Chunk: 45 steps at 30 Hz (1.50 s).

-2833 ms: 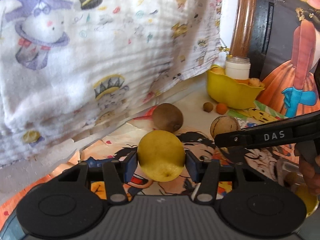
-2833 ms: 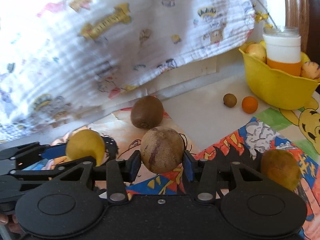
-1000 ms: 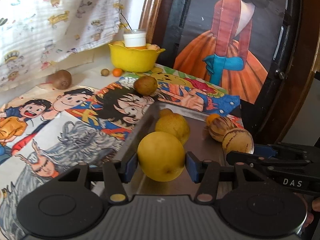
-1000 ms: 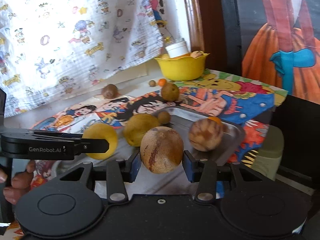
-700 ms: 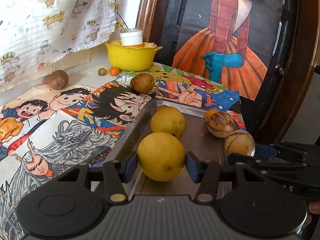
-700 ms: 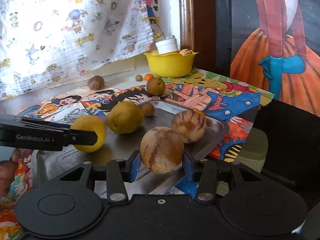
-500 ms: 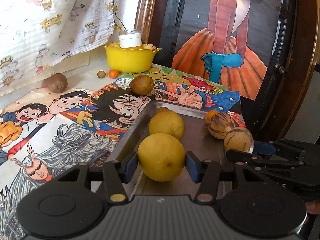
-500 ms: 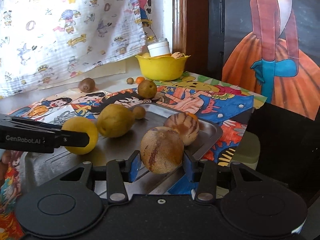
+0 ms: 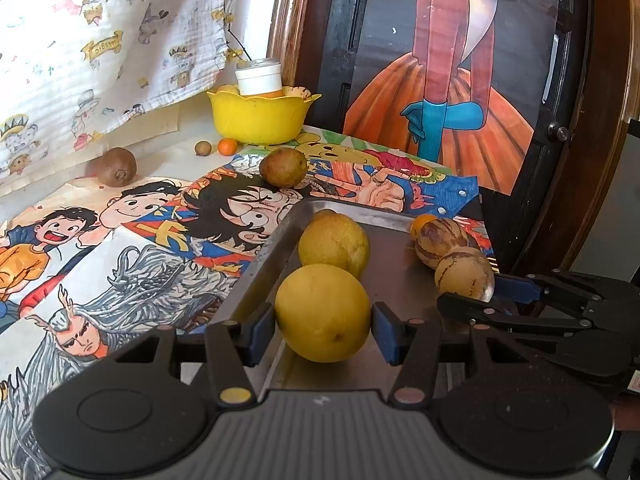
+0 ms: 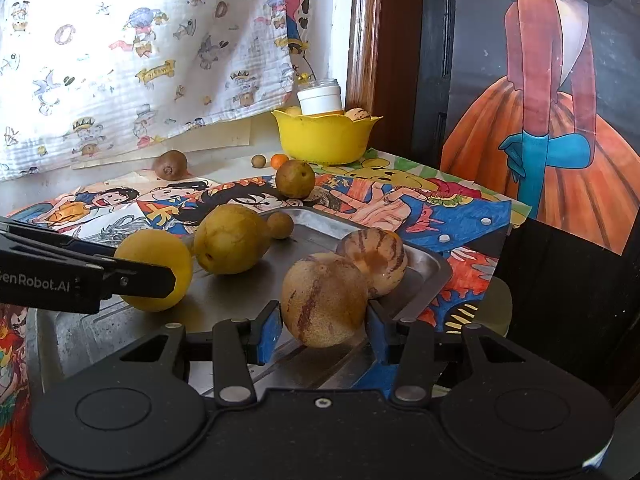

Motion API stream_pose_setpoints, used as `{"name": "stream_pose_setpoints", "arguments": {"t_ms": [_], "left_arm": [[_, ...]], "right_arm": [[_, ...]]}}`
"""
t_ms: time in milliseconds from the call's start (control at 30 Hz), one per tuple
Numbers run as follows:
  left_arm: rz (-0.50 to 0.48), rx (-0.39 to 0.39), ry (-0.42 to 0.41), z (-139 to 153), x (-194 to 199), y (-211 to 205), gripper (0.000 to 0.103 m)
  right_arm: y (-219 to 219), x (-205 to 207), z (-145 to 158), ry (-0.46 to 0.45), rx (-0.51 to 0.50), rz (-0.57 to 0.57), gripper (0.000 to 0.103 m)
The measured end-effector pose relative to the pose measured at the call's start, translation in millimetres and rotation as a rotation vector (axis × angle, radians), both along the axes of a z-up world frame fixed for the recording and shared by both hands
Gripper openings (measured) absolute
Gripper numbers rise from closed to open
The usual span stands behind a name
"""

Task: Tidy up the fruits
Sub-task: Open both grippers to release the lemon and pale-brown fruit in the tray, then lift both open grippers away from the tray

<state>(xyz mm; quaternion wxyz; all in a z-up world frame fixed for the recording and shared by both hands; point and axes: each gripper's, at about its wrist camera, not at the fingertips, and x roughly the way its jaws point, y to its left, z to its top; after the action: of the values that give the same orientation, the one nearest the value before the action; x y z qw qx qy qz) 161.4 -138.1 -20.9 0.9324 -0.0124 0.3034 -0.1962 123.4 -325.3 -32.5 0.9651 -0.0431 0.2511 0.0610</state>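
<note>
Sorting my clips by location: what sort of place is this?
Probably a home: a table spread with cartoon drawings, a printed cloth hanging behind, a painted dancer picture propped nearby.

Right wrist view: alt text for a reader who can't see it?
The right gripper grips a brown streaked fruit over a metal tray holding other fruits. At left, the left gripper holds a yellow fruit.

I see a surface [image 10: 224, 168] covered by a colourful cartoon-print cloth [image 10: 452, 220]. On it sit a metal tray [image 10: 432, 270], a yellow bowl [image 10: 324, 138], a greenish-brown fruit [image 10: 295, 179], a kiwi [image 10: 171, 165], a small brown fruit [image 10: 258, 161] and a small orange fruit [image 10: 279, 160].
</note>
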Motion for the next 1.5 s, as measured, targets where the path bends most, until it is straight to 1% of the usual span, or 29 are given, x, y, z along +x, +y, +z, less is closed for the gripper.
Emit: {"name": "stream_pose_setpoints", "arguments": {"t_ms": [433,700,833,933,1033,1067,1133,1200,1267,1300,1333,1400,1500], "left_arm": [[0.002,0.003,0.013,-1,-5,2,0.061],[0.000,0.001,0.038,-2,-8,8,0.064],[-0.013,0.002,0.049,-3,-15,12,0.075],[-0.018,0.011,0.055,-3,-21,16,0.076],[-0.023,0.007,0.050,-1,-29,22,0.081],[-0.023,0.007,0.045,0,-32,24,0.082],[-0.021,0.004,0.024,6,-40,29,0.085],[-0.011,0.003,-0.001,12,-47,35,0.090],[0.000,0.006,-0.019,17,-54,41,0.099],[0.001,0.007,-0.024,20,-57,44,0.101],[0.003,0.010,-0.029,22,-60,47,0.103],[0.008,0.021,-0.038,26,-67,53,0.103],[0.016,0.043,-0.040,28,-76,62,0.103]], "right_arm": [[3,1,-3,0.002,-0.011,0.001,0.048],[6,-7,2,-0.007,-0.019,-0.006,0.052],[9,-17,6,-0.013,-0.030,-0.002,0.059],[12,-26,11,-0.015,-0.039,-0.001,0.064],[15,-37,15,-0.020,-0.045,-0.004,0.072],[16,-41,17,-0.022,-0.044,-0.004,0.074],[17,-50,21,-0.023,-0.034,-0.003,0.082],[19,-59,26,-0.023,-0.023,0.001,0.086],[23,-68,30,-0.022,-0.019,-0.001,0.092],[25,-73,32,-0.020,-0.017,0.001,0.095],[27,-78,33,-0.017,-0.016,0.003,0.098],[33,-88,37,-0.013,-0.011,0.014,0.101],[42,-101,40,0.006,-0.016,0.028,0.102]]}}
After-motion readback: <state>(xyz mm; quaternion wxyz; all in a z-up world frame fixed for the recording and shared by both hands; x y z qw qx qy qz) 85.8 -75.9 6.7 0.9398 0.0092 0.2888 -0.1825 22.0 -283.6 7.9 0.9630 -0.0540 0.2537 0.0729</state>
